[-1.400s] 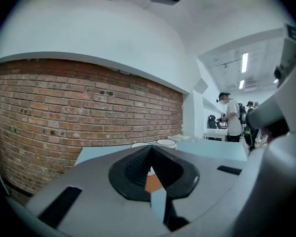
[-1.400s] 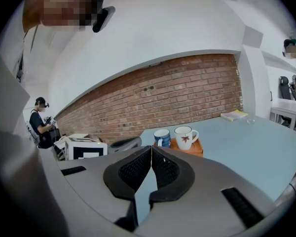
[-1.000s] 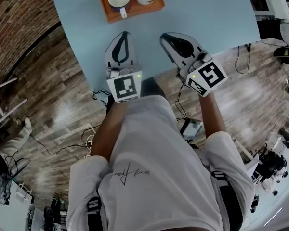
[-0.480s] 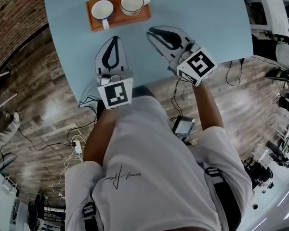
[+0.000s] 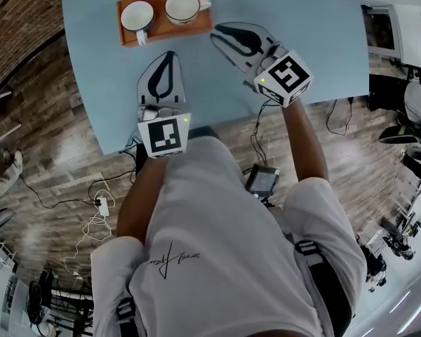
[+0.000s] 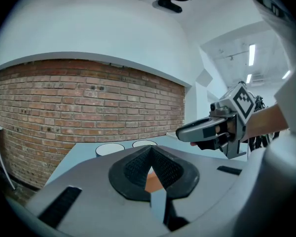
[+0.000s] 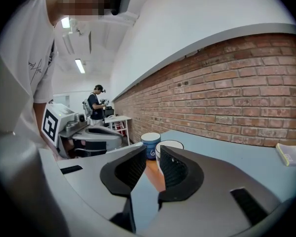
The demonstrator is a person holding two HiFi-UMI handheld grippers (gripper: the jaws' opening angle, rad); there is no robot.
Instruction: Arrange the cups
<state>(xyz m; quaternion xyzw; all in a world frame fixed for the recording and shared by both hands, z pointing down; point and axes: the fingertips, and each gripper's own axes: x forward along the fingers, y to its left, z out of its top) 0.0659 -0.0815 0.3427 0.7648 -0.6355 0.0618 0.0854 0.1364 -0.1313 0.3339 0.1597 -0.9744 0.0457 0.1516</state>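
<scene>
Blue cup [image 5: 136, 15]: upper left of the head view, on the tray, handle toward the frame's bottom; a white swirl on its side, no lettering to read.
White cup [image 5: 182, 6]: just right of the blue one on the same tray, dark rim, handle pointing right.
Tray [image 5: 161, 35]: orange wood, on the table's far part.
Table [image 5: 217, 90]: pale blue.
Right gripper [image 5: 214, 37]: tips near the tray's right end; jaws have just been opening to a narrow gap, with nothing between them.
Left gripper [image 5: 170, 53]: below the tray, jaws closed tip to tip, empty.
Shirt [image 5: 217, 258]: white, with a dark handwritten-style print too small to read.
</scene>
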